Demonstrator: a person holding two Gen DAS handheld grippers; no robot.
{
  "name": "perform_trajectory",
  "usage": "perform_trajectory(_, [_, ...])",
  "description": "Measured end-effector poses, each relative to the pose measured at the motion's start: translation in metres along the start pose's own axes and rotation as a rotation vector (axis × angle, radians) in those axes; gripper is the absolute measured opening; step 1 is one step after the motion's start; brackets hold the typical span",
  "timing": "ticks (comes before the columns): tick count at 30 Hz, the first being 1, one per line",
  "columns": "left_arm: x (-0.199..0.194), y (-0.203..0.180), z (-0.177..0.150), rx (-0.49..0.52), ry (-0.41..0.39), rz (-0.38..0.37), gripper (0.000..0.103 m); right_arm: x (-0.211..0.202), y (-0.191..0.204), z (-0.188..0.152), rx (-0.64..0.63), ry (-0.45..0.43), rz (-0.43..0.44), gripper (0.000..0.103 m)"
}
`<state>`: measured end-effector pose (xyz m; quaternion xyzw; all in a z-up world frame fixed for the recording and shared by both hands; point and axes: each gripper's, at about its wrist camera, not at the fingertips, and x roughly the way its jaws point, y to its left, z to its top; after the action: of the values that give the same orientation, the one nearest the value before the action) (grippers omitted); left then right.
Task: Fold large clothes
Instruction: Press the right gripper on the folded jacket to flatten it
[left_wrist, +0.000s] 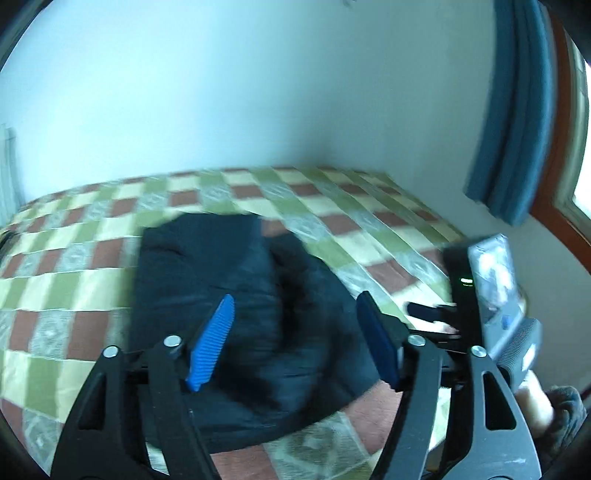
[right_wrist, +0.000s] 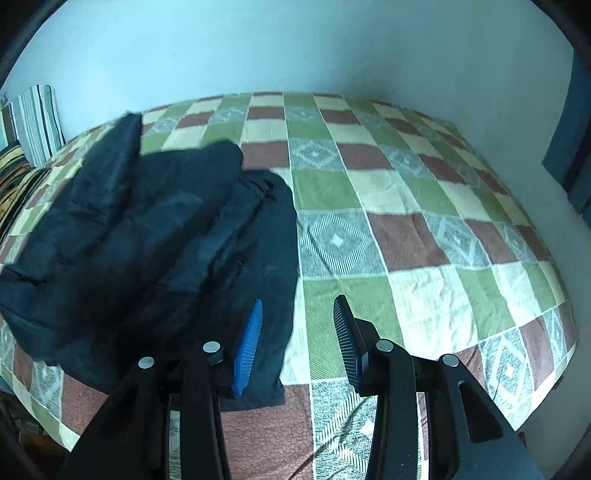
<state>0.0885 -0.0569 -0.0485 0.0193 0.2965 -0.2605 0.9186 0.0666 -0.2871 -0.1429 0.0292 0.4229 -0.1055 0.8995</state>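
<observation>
With my left gripper (left_wrist: 295, 341) and right gripper (right_wrist: 297, 339) both released and empty, I judge the dark garment (right_wrist: 147, 236) near the bed's (right_wrist: 424, 295) left front edge soft and light, best pinched at a hem corner.

A bed (right_wrist: 424, 229) fills both views, covered by a checked bedspread (left_wrist: 92, 229) in green, cream, brick red and grey diamond squares. A pale wall (left_wrist: 258, 92) stands behind it. A blue curtain (left_wrist: 517, 110) hangs at the right beside a brown window frame (left_wrist: 561, 155). Striped pillows (right_wrist: 37, 122) sit at the bed's far left edge against the wall.
</observation>
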Motion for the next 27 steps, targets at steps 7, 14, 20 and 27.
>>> perform_trajectory(7, [0.0,0.089,-0.016,-0.108,-0.011,0.247,0.072,-0.03,0.033,0.03,-0.029,-0.094,0.085,0.056])
perform_trajectory(14, [0.036,0.138,-0.05,-0.224,0.101,0.244,0.072,-0.011,0.093,0.055,-0.096,-0.067,0.197,0.067])
perform_trajectory(20, [0.039,0.141,-0.06,-0.205,0.08,0.223,0.072,0.027,0.116,0.06,-0.06,0.034,0.247,0.072])
perform_trajectory(27, [0.046,0.141,-0.056,-0.207,0.084,0.194,0.072,0.035,0.124,0.051,-0.097,0.058,0.26,0.008])
